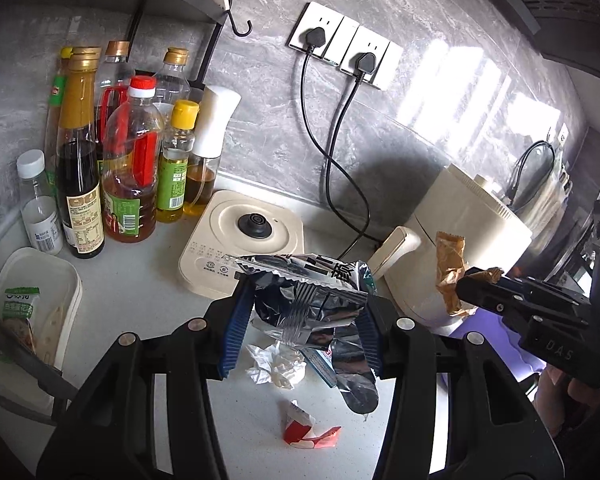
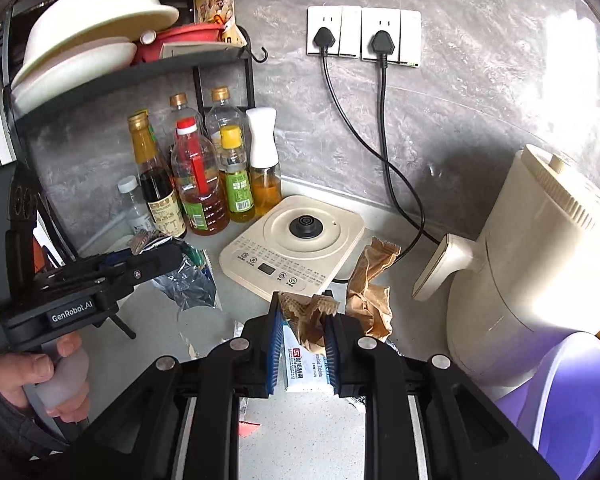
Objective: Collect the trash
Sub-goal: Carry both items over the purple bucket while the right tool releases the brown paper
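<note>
Currently, reading from the left edge of the counter point(image 1: 148, 280), we find a white tray point(image 1: 66, 280) holding a green-labelled packet point(image 1: 20, 304). Behind it stands a cluster of oil and sauce bottles point(image 1: 132, 160) against the grey wall, under a black shelf point(image 2: 112, 68) stacked with cream bowls point(image 2: 96, 16).

Next comes a cream kettle base point(image 1: 256, 232) with its black centre contact facing up. Two black plugs point(image 1: 340, 48) sit in the wall sockets above it, and their cords run down to the counter.

In front of the base, we hold the left claw point(image 1: 304, 320) partway closed, its blue pads pinching a crumpled silver foil snack bag point(image 1: 312, 308) from both sides. The bag is clear of the counter. Beneath it on the counter lie a crumpled white tissue point(image 1: 272, 364), a red-and-white wrapper point(image 1: 300, 428) and a white tablet box point(image 2: 304, 368).

Further right, the right claw point(image 2: 300, 344) is pressed together on a crumpled brown paper wrapper point(image 2: 368, 292), which rises above the pads, off the counter.

At the far right stands a cream appliance with a side handle point(image 2: 532, 264), and just in front of it the rim of a purple bin point(image 2: 572, 396).
</note>
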Available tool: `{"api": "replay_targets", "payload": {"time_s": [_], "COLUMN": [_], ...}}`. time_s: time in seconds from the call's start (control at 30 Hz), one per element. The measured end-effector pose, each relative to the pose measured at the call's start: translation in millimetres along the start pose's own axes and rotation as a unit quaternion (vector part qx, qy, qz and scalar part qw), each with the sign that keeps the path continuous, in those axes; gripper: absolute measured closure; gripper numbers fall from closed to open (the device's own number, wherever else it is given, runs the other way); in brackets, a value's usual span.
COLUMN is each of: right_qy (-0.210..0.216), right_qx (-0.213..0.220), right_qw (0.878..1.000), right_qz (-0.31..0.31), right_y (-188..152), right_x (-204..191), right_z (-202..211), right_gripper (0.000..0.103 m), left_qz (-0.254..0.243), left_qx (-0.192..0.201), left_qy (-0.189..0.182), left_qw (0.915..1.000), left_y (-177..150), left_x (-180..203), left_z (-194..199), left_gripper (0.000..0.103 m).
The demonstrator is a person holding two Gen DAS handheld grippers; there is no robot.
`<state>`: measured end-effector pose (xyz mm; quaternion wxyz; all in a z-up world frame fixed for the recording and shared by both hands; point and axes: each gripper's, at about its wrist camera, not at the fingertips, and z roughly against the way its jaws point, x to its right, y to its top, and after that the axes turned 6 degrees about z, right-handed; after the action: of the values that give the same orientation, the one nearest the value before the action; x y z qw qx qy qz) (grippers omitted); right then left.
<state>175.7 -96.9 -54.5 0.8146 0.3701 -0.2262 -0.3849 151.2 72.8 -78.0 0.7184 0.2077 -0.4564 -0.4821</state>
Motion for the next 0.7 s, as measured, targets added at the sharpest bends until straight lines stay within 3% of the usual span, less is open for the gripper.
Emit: {"api": "replay_targets", "payload": {"time_s": [0.3,0.7], "right_qy": [-0.020,-0.069], "right_qx": [0.040,0.065], "right_qw": [0.999,0.992], "right_qz": [-0.026,-0.079], "right_y": [-9,-41], "right_x": [31,101], "right_z": [51,98], "right_gripper": [0.084,0.083], "left_qz": [-0.029,-0.064], "left_qx": [0.010,0.011], "left_qy": [-0.002,-0.034], "left_qw": [0.9995,0.9973], "left_y": [-2,-11], "left_x": [36,96], "left_z": [15,15], "left_gripper": [0.054,0.054]}}
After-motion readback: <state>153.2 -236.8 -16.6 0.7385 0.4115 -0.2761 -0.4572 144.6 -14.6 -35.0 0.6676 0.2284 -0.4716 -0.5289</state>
